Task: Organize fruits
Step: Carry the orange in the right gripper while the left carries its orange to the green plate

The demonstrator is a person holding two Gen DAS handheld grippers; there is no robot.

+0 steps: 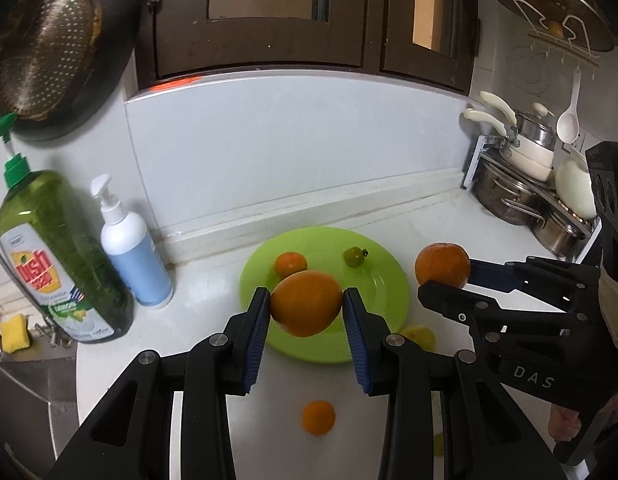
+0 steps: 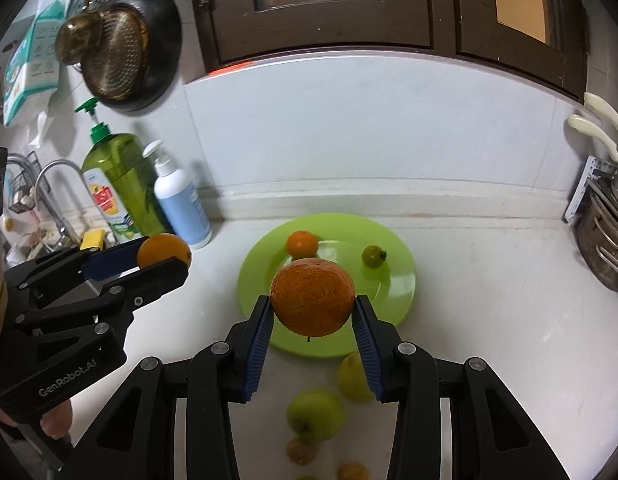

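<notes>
The left gripper [image 1: 305, 312] is clamped on 1 smooth orange [image 1: 306, 303]; the right gripper [image 2: 313, 314] is clamped on 1 rougher, pebbled orange [image 2: 313, 297]; both fruits hang in the air over the near rim of the green plate [image 1: 389, 280], which sits toward the counter's back edge, near the wall.

On the plate lie 1 small mandarin [image 2: 301, 243] and 1 small green fruit [image 2: 373, 256], apart from each other; loose fruit waits on the counter [image 2: 489, 300] at its near edge: an apple [image 2: 315, 414], a lemon [image 2: 351, 376] and a small orange [image 1: 318, 417].

An orange is probably firm, round and moderately heavy; its waxy skin could slip, so the pads look best placed across the widest middle, as they are here; a hard squeeze would likely bruise it, and it may roll once set on the sloped plate.

The lemon is partly hidden behind a right finger; the lowest fruits in the right view are blurred and cut off; which kind they are I cannot tell.
</notes>
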